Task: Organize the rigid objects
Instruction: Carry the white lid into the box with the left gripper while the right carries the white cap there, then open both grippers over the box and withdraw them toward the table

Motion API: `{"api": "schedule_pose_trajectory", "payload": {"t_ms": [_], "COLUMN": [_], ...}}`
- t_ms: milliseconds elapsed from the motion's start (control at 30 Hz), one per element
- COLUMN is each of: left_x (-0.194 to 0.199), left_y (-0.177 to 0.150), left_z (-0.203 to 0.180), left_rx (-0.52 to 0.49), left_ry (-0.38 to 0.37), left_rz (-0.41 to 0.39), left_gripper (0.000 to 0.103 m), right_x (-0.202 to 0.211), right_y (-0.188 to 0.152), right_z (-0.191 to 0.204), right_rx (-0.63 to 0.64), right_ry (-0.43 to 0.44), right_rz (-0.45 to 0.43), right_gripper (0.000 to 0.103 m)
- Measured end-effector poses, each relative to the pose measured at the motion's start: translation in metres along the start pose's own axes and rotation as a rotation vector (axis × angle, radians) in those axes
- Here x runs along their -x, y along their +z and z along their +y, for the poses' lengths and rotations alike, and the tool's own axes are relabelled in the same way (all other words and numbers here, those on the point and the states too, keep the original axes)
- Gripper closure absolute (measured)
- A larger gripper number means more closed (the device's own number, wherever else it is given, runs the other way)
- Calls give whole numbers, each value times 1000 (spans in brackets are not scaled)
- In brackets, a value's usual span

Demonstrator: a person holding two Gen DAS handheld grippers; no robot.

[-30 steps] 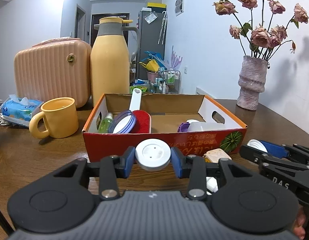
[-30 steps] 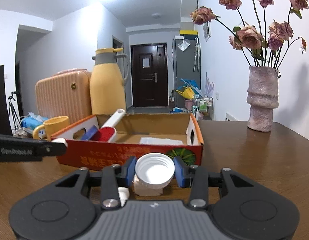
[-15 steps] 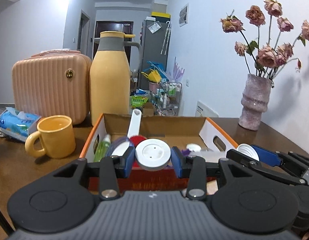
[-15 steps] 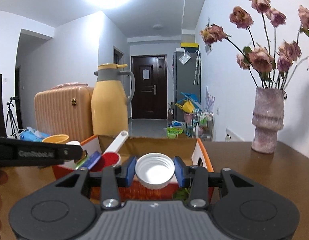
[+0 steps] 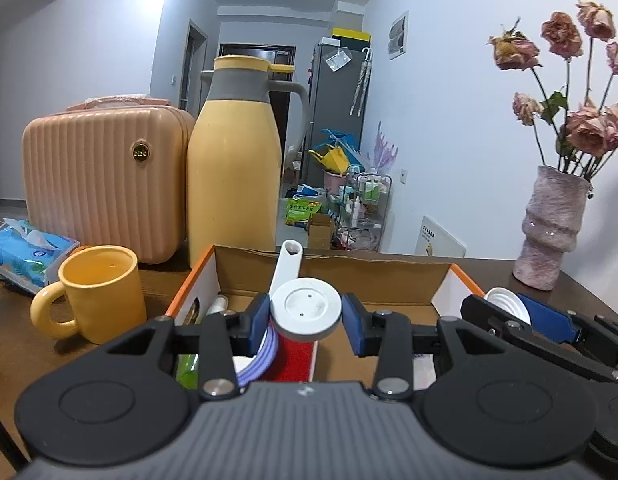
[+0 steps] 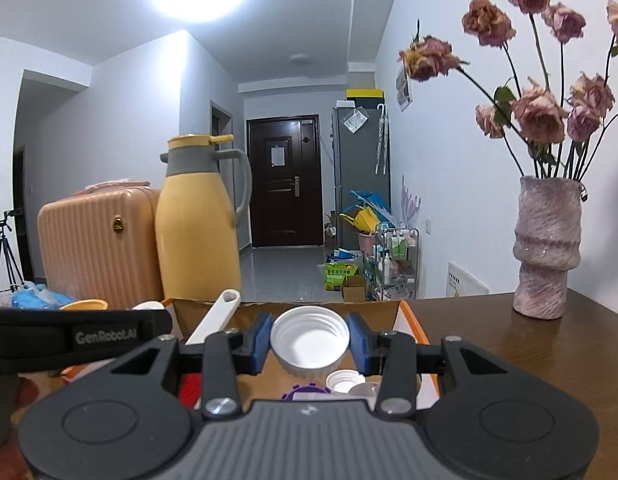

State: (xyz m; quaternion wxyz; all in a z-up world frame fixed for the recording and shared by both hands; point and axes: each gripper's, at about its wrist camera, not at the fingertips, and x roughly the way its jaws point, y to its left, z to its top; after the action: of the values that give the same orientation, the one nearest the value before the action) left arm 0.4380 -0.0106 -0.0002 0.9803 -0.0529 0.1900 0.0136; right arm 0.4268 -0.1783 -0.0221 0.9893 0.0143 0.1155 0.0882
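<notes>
My left gripper (image 5: 307, 316) is shut on a flat white lid (image 5: 307, 308), held above the near-left part of an open cardboard box (image 5: 369, 270). Under it lie a red brush with a white handle (image 5: 287, 266), a purple-rimmed lid (image 5: 261, 356) and a green bottle (image 5: 187, 364). My right gripper (image 6: 309, 342) is shut on a white ribbed screw cap (image 6: 309, 340), hollow side facing me, over the box's right part (image 6: 415, 320). A small white cap (image 6: 343, 380) and a purple piece (image 6: 305, 390) lie below. The two grippers hang side by side.
Left of the box on the wooden table stand a yellow mug (image 5: 101, 292), a yellow thermos jug (image 5: 233, 176), a pink ribbed case (image 5: 101, 172) and a tissue pack (image 5: 25, 252). A pink vase (image 5: 553, 232) with dried roses is at the far right.
Both grippers have risen and gone forward from in front of the box to above its inside, each still carrying its cap. The box front has dropped out of sight.
</notes>
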Motion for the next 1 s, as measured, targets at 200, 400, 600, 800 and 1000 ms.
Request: {"api": "schedule_pose_trajectory", "payload": {"t_ms": [200,400,600,800,1000], "left_x": [-24,-39,-52,-57,-52], "left_y": [4,5,7,8,8], "left_z": [4,4,8,11,14], "left_rx": [8,-11,-28,-42,-32], "left_ry": [9,13,22,9,37], "left_rz": [10,12,13,19,3], "left_gripper": [63,63,63,60,3], "right_x": [-26,-45,-56,-63,-61], "right_y": [-2,-5,-6,-8,-10], "right_z": [-3,-3,-8,-10,-11], "right_rx": [-2,17,12,27,31], "right_ry": [8,17,21,23,8], "right_rz": [21,41,65,96,99], "right_gripper": [63,63,63,63,28]}}
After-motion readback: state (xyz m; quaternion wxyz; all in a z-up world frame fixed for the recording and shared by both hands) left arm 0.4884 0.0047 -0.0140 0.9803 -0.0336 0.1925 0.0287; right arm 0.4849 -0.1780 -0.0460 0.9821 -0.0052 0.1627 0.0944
